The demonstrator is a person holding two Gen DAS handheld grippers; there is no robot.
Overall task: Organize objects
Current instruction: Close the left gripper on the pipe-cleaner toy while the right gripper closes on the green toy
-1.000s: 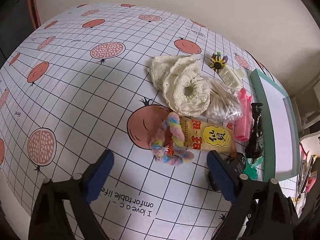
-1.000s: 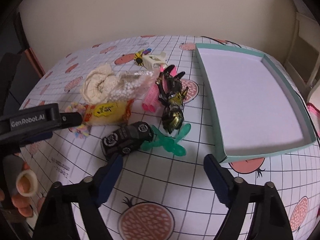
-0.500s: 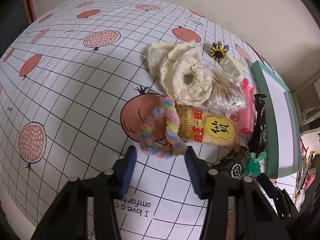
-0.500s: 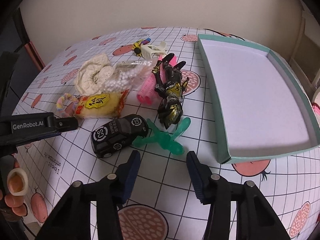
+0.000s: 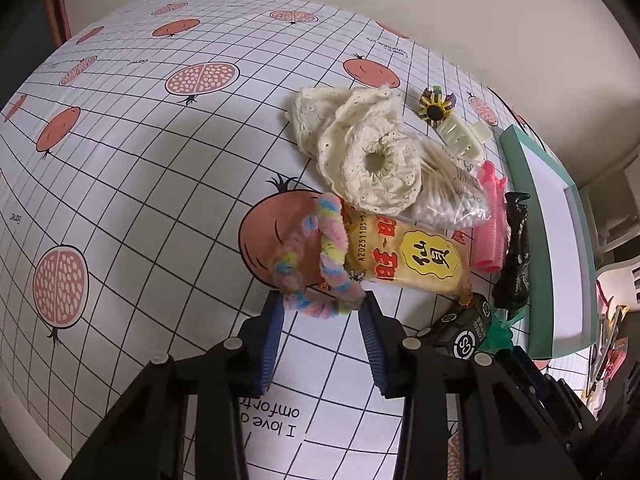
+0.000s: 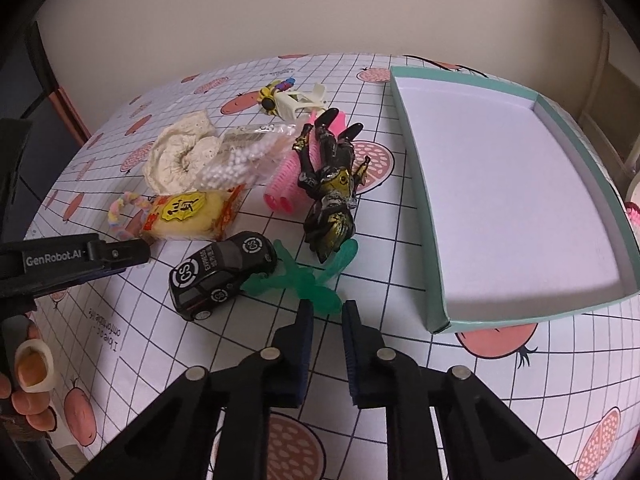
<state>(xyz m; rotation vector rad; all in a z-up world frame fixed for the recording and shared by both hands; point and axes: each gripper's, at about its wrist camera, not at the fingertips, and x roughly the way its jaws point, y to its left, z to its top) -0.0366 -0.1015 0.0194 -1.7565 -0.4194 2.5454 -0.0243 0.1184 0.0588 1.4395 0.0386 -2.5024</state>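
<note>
at right of the right wrist view, teal tray point(image 6: 436, 240), nothing in it; centre, green propeller toy point(image 6: 304, 280), its blade between the nearly closed fingers of the right gripper point(image 6: 325, 307); lower centre of the left wrist view, pastel chenille loop point(image 5: 316, 264), near end pinched by the left gripper point(image 5: 322, 307); step judged: both grasps forming; next: lift, carry to tray.

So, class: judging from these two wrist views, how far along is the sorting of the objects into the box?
Nothing is done: the teal box is empty. In hand: the left gripper closes around the pastel loop, and the right gripper closes on the green toy. The other objects lie on the tablecloth.
</note>
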